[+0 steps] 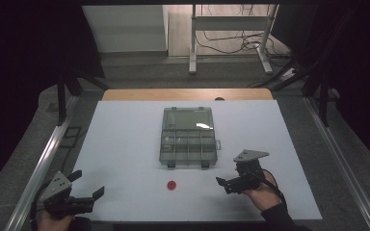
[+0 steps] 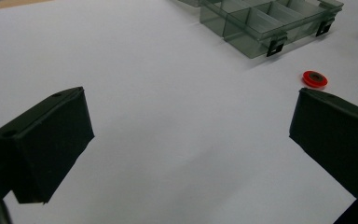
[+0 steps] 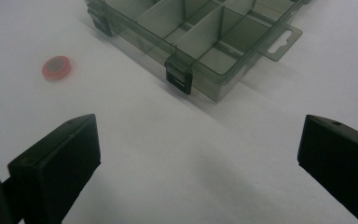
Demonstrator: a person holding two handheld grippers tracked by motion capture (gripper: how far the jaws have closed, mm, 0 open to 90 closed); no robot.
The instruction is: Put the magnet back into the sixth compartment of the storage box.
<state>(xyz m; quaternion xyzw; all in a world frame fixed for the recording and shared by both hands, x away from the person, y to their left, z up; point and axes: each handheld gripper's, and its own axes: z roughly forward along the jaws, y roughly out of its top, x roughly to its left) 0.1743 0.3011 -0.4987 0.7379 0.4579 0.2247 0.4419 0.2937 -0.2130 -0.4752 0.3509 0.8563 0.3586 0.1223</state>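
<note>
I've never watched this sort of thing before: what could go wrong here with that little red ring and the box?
The red ring lies flat and low on the white table, so the open right gripper might skid over it or flick it away. The compartment box is open and light-looking; a nudge could slide it.

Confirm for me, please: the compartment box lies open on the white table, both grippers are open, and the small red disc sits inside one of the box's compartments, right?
Not quite: the red disc lies on the white table in front of the compartment box, apart from it, as the high view shows. The rest stands.
</note>
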